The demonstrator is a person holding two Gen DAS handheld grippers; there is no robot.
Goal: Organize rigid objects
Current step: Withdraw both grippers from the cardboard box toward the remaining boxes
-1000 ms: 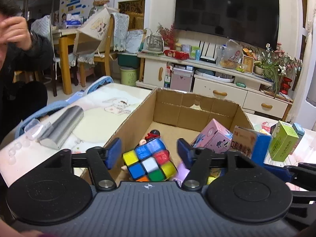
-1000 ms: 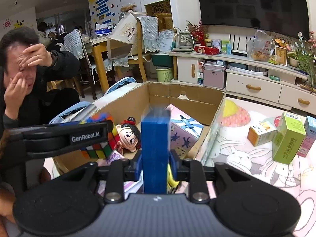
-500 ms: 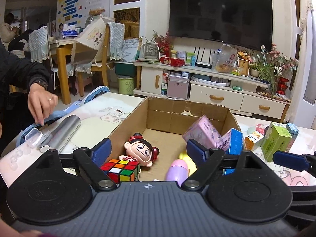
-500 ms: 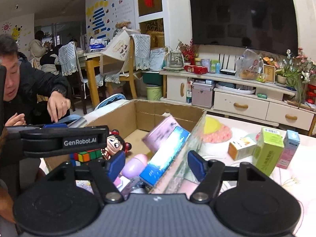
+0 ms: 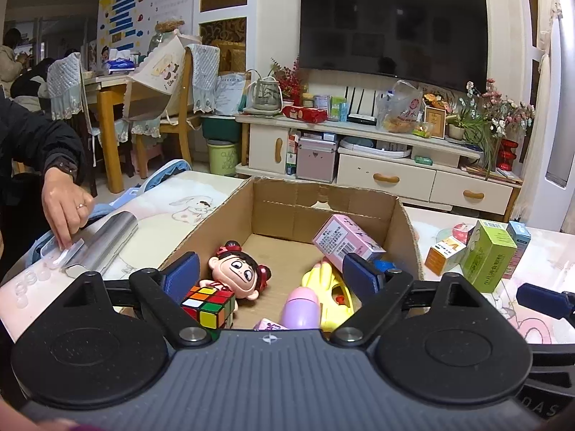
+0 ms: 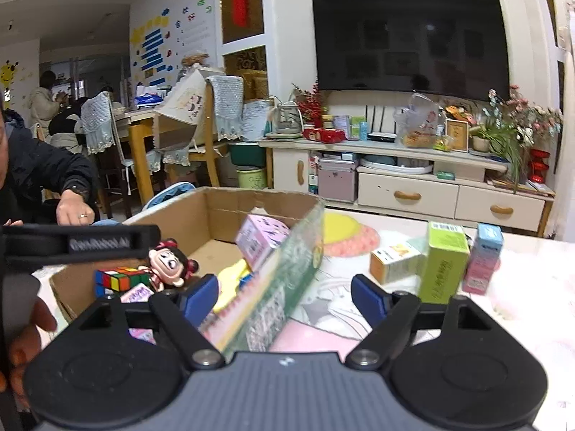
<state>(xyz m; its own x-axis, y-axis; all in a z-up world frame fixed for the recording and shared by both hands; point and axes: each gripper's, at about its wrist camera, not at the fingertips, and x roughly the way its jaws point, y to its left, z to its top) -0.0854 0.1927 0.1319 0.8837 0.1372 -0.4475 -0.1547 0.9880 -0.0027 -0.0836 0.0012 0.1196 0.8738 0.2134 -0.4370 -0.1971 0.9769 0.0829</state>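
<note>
Both grippers, left (image 5: 271, 273) and right (image 6: 284, 292), gape empty; the cardboard box (image 6: 287, 269) wall stands before the right one.

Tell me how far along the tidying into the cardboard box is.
Partly done. The cardboard box already holds the multicoloured puzzle cube, the red-haired doll figure, a pink carton and a yellow toy. Nothing is in hand: the left gripper and right gripper are both open and empty. Left on the table: the tall green carton, small orange-and-white box and blue-and-pink carton.
</note>
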